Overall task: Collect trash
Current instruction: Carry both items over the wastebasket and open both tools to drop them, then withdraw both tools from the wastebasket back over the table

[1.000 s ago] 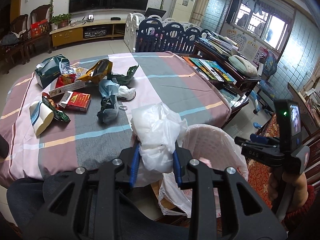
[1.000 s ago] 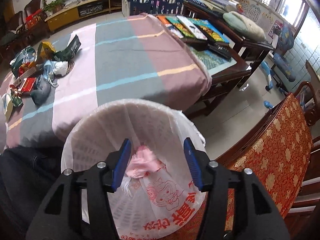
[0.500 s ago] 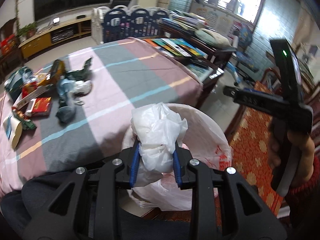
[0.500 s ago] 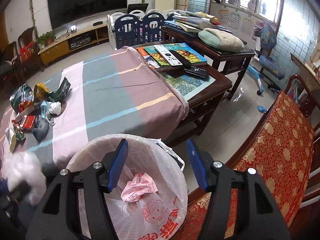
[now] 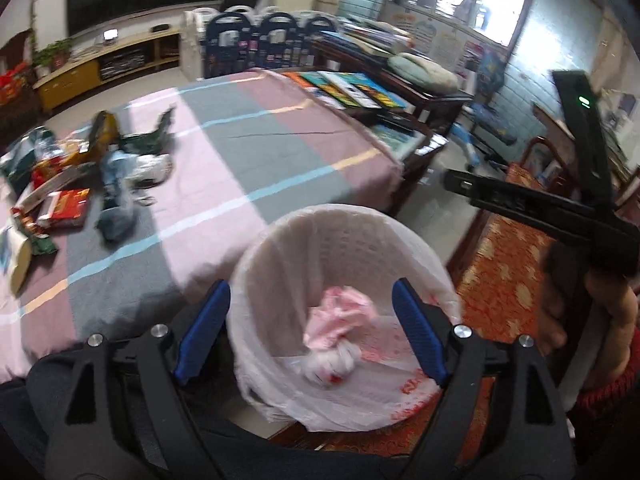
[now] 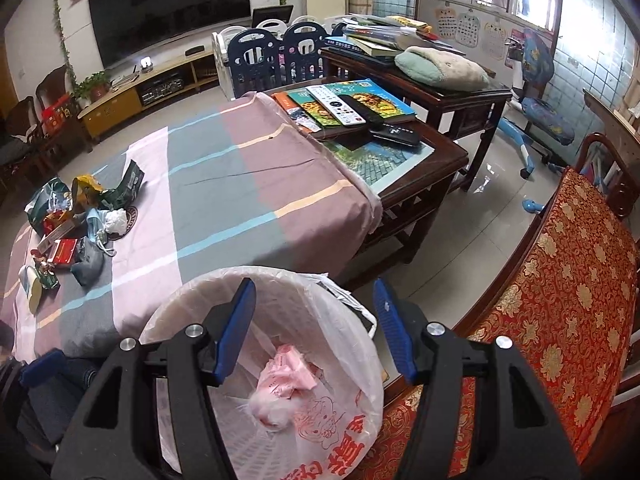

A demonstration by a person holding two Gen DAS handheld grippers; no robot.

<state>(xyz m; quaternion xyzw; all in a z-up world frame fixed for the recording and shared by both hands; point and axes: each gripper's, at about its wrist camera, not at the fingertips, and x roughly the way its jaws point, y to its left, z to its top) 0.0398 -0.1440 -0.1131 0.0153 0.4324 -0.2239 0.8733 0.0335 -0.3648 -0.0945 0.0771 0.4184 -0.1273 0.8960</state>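
Both grippers angled down over the bin (image 5: 344, 236).
Our left gripper (image 5: 310, 330) has just spread wide, empty; the right gripper (image 6: 314, 326) hangs parted, gripping nothing.

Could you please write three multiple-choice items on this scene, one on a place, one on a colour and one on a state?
1. Where does the pink crumpled bag lie?
A. inside the lined bin
B. on the striped cloth
C. on the red chair

2. What colour are the left gripper pads?
A. red
B. blue
C. green

3. How do the left gripper's jaws stand?
A. clamped on a bag
B. open and empty
C. shut tight

Answers: 1 A, it sits within the liner; 2 B, both pads show blue; 3 B, they have just opened, with nothing between.
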